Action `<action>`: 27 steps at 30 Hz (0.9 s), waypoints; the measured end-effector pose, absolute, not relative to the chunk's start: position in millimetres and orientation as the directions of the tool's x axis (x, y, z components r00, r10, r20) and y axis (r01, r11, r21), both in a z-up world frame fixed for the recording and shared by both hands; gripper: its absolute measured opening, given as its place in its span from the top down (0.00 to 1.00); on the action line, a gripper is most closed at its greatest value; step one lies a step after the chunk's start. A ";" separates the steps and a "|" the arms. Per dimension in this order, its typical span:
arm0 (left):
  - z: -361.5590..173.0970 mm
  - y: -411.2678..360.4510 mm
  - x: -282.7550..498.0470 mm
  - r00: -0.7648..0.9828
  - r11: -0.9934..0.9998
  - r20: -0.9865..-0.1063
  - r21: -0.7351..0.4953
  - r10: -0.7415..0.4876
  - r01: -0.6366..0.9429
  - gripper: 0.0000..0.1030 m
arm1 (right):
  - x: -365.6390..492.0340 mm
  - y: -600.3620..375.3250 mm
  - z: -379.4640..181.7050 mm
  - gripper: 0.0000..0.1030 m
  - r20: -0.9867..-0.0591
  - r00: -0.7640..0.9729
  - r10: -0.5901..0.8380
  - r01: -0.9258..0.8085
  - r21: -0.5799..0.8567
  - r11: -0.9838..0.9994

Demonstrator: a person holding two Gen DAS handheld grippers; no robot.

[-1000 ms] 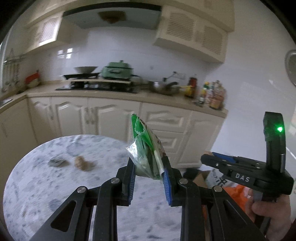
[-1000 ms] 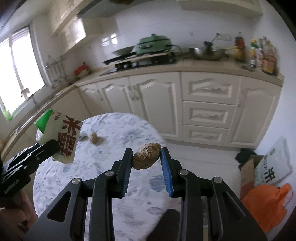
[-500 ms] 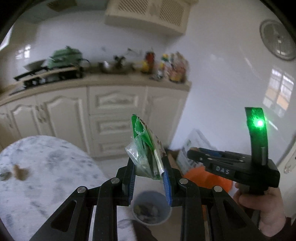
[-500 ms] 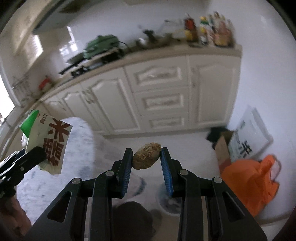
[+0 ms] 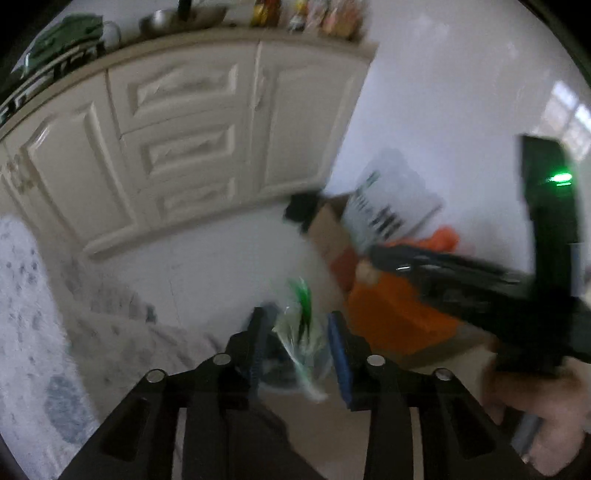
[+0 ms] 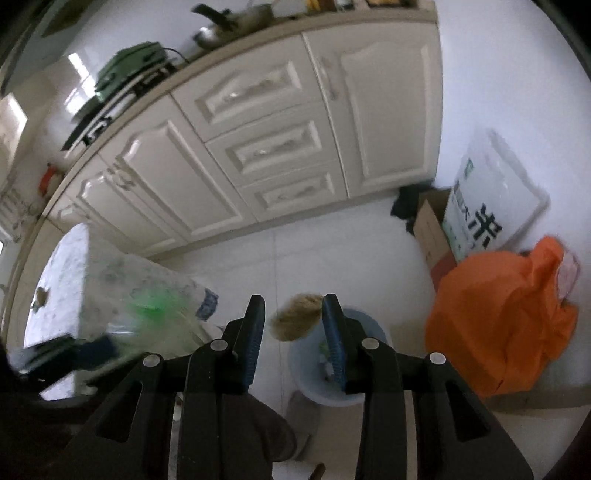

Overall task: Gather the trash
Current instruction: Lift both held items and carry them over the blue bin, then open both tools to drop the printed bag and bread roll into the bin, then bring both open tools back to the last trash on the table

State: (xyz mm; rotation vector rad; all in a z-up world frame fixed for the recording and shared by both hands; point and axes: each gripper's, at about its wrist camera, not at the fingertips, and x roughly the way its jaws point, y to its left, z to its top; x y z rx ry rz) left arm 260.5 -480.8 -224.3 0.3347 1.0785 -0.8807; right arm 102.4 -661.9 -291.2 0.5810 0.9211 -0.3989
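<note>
Left gripper (image 5: 298, 341): jaws apart, blurred wrapper (image 5: 301, 328) loose between them.
Right gripper (image 6: 293, 330): jaws parted, brown lump (image 6: 295, 322) against right pad, above bin (image 6: 306, 380).

The green wrapper (image 5: 301, 328) between the left gripper (image 5: 297, 343) fingers is smeared by motion; whether the pads touch it, I cannot tell. The bin (image 6: 314, 384) is half hidden behind the right gripper (image 6: 293, 328), its contents unreadable. The brown lump (image 6: 295, 321) is blurred. Far counter bottles (image 5: 306, 14) run off the top edge.
</note>
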 end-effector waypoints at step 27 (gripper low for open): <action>-123.7 -331.3 190.5 0.464 0.702 -0.689 -0.091 -0.556 0.706 0.01 | 95.7 -615.8 -237.9 0.00 -0.786 0.606 -0.120 0.548 0.304 0.779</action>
